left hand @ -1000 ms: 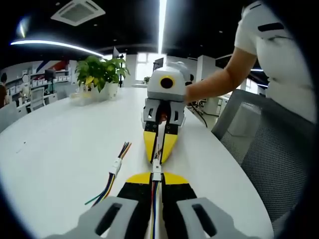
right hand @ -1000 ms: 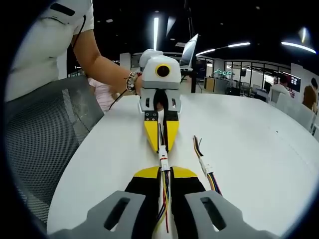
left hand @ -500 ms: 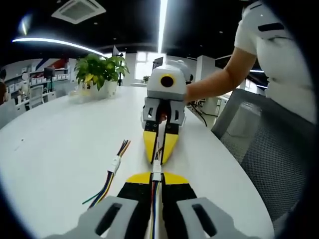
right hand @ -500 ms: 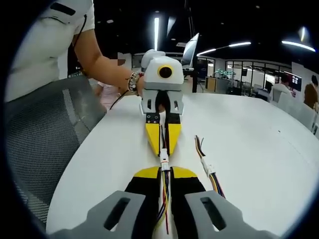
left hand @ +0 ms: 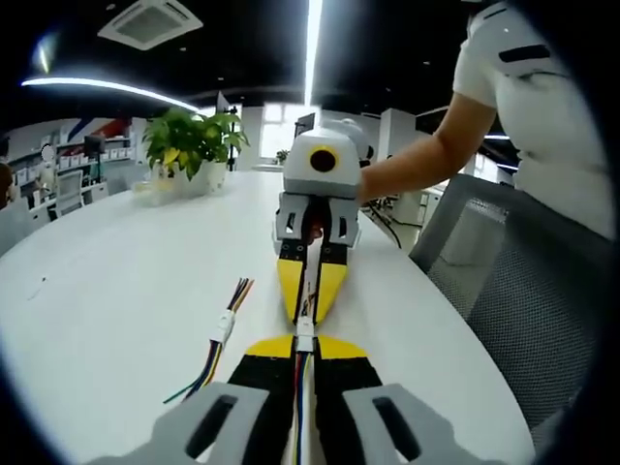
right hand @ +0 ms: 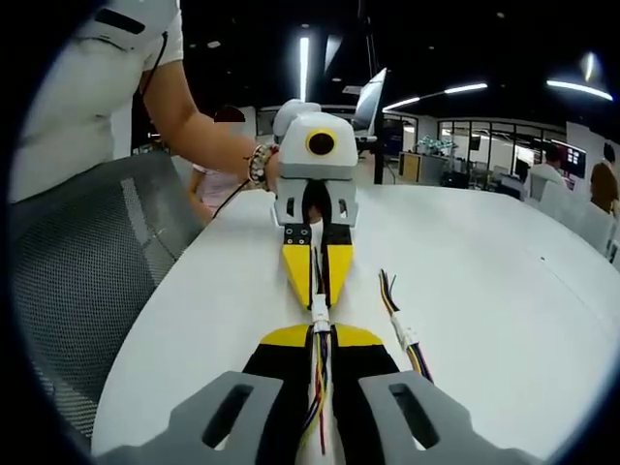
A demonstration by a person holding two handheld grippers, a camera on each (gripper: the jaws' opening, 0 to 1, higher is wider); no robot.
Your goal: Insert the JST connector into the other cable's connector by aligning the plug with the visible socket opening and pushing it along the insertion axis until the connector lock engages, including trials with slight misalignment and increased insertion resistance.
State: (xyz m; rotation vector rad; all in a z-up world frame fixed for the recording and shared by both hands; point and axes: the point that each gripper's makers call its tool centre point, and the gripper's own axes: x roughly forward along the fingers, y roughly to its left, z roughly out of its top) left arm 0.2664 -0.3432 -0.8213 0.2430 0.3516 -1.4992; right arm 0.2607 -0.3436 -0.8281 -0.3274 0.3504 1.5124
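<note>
Bright overhead strip lights blaze above the claws, throwing glare across the white table, which nearly washes out. The ceiling stays dark. Fisheye bending curves the edges; far background beyond the claws goes soft, near jaws sharp.

A wide white table spreads across the lower frame. A potted plant stands at its far end, upper left. A grey mesh chair sits at right. Long ceiling lights glow against a dark ceiling; desks fill the far right.
</note>
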